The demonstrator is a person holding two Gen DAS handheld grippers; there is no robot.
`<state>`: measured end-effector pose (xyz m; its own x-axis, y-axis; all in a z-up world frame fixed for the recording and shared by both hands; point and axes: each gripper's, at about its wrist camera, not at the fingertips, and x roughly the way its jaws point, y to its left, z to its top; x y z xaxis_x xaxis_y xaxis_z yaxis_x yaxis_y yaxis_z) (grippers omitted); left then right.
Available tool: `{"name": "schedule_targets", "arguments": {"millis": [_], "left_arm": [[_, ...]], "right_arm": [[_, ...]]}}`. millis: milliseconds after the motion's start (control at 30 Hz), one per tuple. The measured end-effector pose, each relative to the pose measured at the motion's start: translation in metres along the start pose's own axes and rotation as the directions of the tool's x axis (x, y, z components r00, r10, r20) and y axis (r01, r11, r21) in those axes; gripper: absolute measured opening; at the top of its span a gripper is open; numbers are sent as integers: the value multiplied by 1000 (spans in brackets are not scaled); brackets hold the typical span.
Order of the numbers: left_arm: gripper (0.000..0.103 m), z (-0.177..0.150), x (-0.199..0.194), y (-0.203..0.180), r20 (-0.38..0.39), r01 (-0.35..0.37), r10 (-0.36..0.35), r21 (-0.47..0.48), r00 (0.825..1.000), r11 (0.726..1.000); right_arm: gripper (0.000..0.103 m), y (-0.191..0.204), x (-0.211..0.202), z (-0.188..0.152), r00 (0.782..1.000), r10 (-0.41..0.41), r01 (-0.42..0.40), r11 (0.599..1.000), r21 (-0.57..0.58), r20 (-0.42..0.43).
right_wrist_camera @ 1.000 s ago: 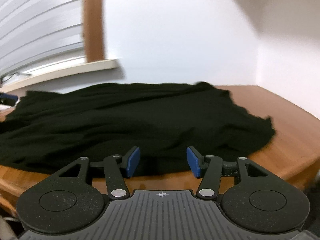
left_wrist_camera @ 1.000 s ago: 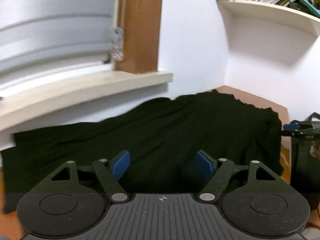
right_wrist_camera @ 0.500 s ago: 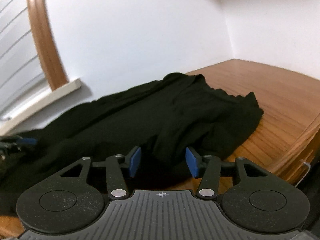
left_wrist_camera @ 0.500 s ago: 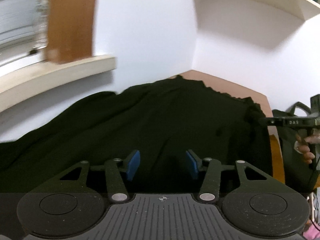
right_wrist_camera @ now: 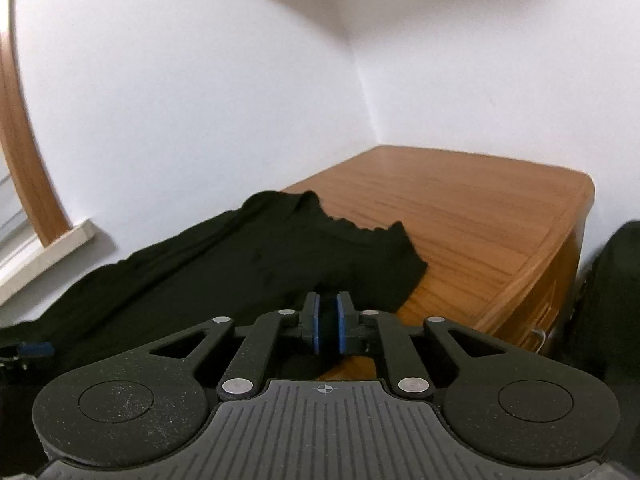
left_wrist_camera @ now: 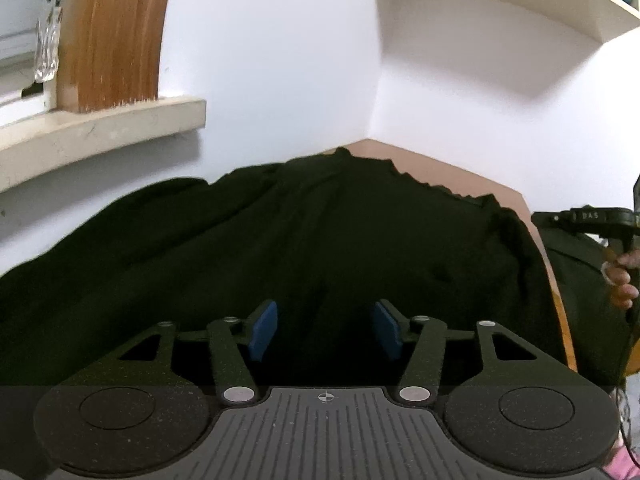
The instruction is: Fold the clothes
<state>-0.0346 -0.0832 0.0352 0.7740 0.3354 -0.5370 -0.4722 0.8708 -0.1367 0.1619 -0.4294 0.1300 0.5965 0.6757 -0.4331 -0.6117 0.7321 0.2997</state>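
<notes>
The black garment [right_wrist_camera: 248, 264] lies spread and wrinkled over the wooden table [right_wrist_camera: 460, 208], and it reaches from the window side toward the corner of the white walls; in the right wrist view its wavy hem ends at about 1 o'clock from the gripper, and the bare wood continues to 2 o'clock. The right gripper [right_wrist_camera: 326, 328] is at the near edge of the cloth, close to the table border, and its jaws are closing: only a narrow dark gap stays between the blue pads [right_wrist_camera: 316, 328], and dark cloth seems to be inside, but I cannot tell surely if it is already pinched. I judge that this place is chosen because a corner near the edge is easy to lift for a fold. The left gripper [left_wrist_camera: 325, 334] hangs over the middle of the garment [left_wrist_camera: 320, 248] with its jaws opening and wide apart; the cloth is under and between the blue pads [left_wrist_camera: 262, 334], not pressed by them, so it is released. In its view, at 3 o'clock, a hand [left_wrist_camera: 620, 280] holds the other tool. The windowsill [left_wrist_camera: 100, 132] stands at 10 o'clock behind the cloth. Probably the left side waits for its own hold on the cloth.
</notes>
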Motion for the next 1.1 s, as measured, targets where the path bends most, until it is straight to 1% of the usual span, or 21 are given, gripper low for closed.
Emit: {"name": "schedule_targets", "arguments": {"millis": [33, 67, 100, 167, 267, 333, 367, 400, 433, 467, 533, 600, 733, 767, 833, 867, 900, 967, 1067, 1100], "left_arm": [[63, 0, 1, 0, -1, -4, 4, 3, 1000, 1000], [63, 1, 1, 0, -3, -8, 8, 5, 1000, 1000], [64, 1, 1, 0, -1, -11, 11, 7, 1000, 1000], [64, 1, 1, 0, 3, -15, 15, 12, 1000, 1000], [65, 1, 2, 0, 2, -20, 20, 13, 1000, 1000], [65, 1, 2, 0, -1, -25, 25, 11, 1000, 1000], [65, 1, 2, 0, -3, -27, 27, 10, 1000, 1000], [65, 1, 2, 0, -4, -30, 30, 9, 1000, 1000], [65, 1, 2, 0, -4, -32, 32, 7, 999, 999], [65, 1, 2, 1, -4, -33, 33, 4, 999, 999], [65, 1, 3, 2, -7, -33, 33, 1, 999, 999], [65, 1, 4, 2, -13, -35, 35, 1, 999, 999], [68, 1, 5, 2, -16, -37, 37, 0, 999, 999], [69, 1, 5, 2, -16, -37, 37, 1, 999, 999], [69, 1, 6, 2, -17, -37, 37, 1, 999, 999], [69, 1, 6, 2, -17, -37, 37, 1, 999, 999], [69, 1, 6, 2, -18, -37, 37, 2, 999, 999], [69, 1, 7, 2, -19, -36, 36, 0, 999, 999], [69, 0, 6, 3, -19, -34, 34, -1, 999, 999], [69, 0, 6, 3, -19, -34, 34, -1, 999, 999]], "right_arm": [[29, 6, 1, 0, 1000, -1, 1, 1000, -7, -2], [44, 11, 1, -1, 1000, -1, 1, 1000, -13, -3], [46, 21, 4, -2, 1000, -7, 7, 1000, -30, -5], [46, 41, 13, -3, 1000, -20, 19, 997, -75, -16], [46, 68, 29, -3, 996, -63, 52, 985, -162, -62], [46, 73, 35, -4, 990, -117, 98, 969, -228, -74], [44, 74, 38, -5, 986, -146, 121, 958, -261, -78], [31, 68, 35, -4, 985, -153, 129, 957, -258, -76], [18, 59, 30, -3, 985, -155, 133, 960, -248, -73], [14, 51, 25, -2, 985, -158, 137, 962, -237, -70], [14, 33, 13, 0, 986, -158, 144, 969, -203, -59], [12, 21, 5, 1, 987, -152, 144, 978, -153, -45], [13, -4, -8, 2, 990, -141, 139, 989, -54, -19], [14, -5, -6, 2, 991, -130, 130, 991, -43, -20], [22, -5, 0, 3, 994, -106, 106, 994, -26, -28], [30, -5, 3, 4, 996, -87, 87, 996, -2, -27], [31, -6, 6, 5, 997, -71, 71, 997, 21, -27], [32, -10, 18, 9, 998, -46, 49, 996, 74, -42], [32, -21, 40, 14, 996, -21, 34, 989, 141, -92], [29, -25, 46, 16, 994, -23, 39, 986, 159, -105]]}}
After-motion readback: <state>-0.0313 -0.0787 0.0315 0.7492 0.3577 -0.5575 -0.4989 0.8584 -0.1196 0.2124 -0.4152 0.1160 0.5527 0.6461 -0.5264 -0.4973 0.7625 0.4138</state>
